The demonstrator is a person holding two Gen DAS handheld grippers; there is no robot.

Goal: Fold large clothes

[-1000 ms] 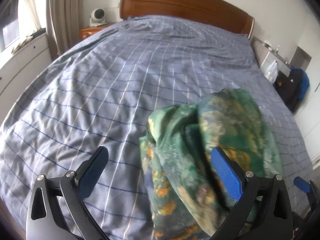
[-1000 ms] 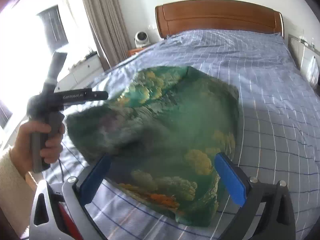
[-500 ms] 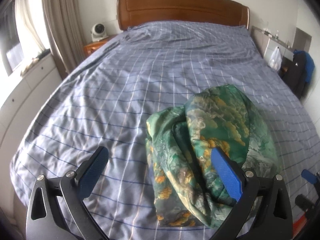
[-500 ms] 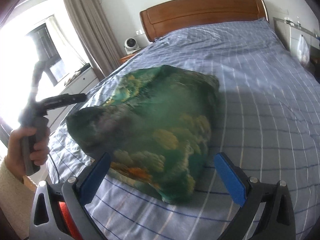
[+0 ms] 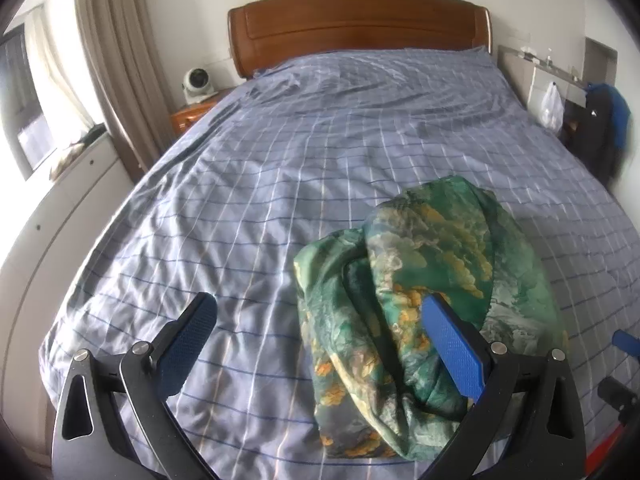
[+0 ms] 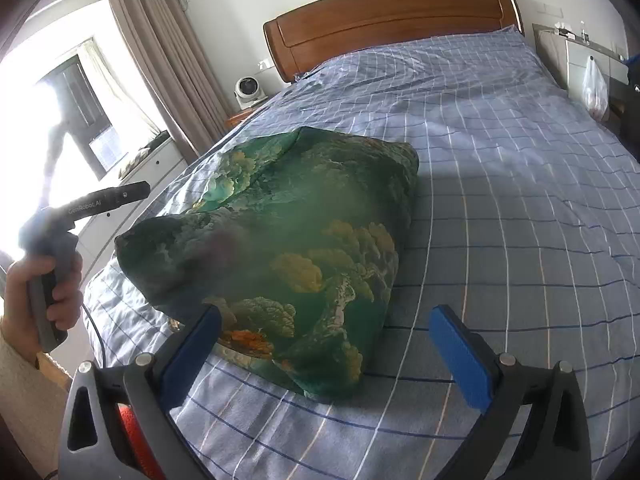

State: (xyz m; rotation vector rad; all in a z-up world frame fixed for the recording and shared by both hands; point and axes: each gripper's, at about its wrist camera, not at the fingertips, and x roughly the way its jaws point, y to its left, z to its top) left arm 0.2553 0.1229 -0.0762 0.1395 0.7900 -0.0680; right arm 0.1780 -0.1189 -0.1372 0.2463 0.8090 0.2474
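the green printed garment (image 5: 424,292) lay in a loose, bunched bundle on the blue checked bedspread (image 5: 256,184), toward the foot of the bed and a little to the right of its middle. the left gripper (image 5: 320,340) hung over the near edge with its blue pads spread wide apart and nothing between them; its right pad sat in front of the bundle, though i couldn't tell whether it touched the cloth. the right gripper (image 6: 332,348) was likewise wide open and empty, its left pad just beside the bundle's near corner. out to the left, the person's hand (image 6: 48,292) gripped the handle of the other tool. farther off stood the wooden headboard (image 5: 356,24), a small white fan (image 5: 196,84) on the nightstand, and the curtains (image 6: 160,60) by the bright window.

it looked to me as though the folding was close to finished, or between folds: the cloth sat released, puffy and uneven rather than flat. the next move, i'd judge, called for either pinching an edge to tighten the fold or pressing the bundle down to square it.
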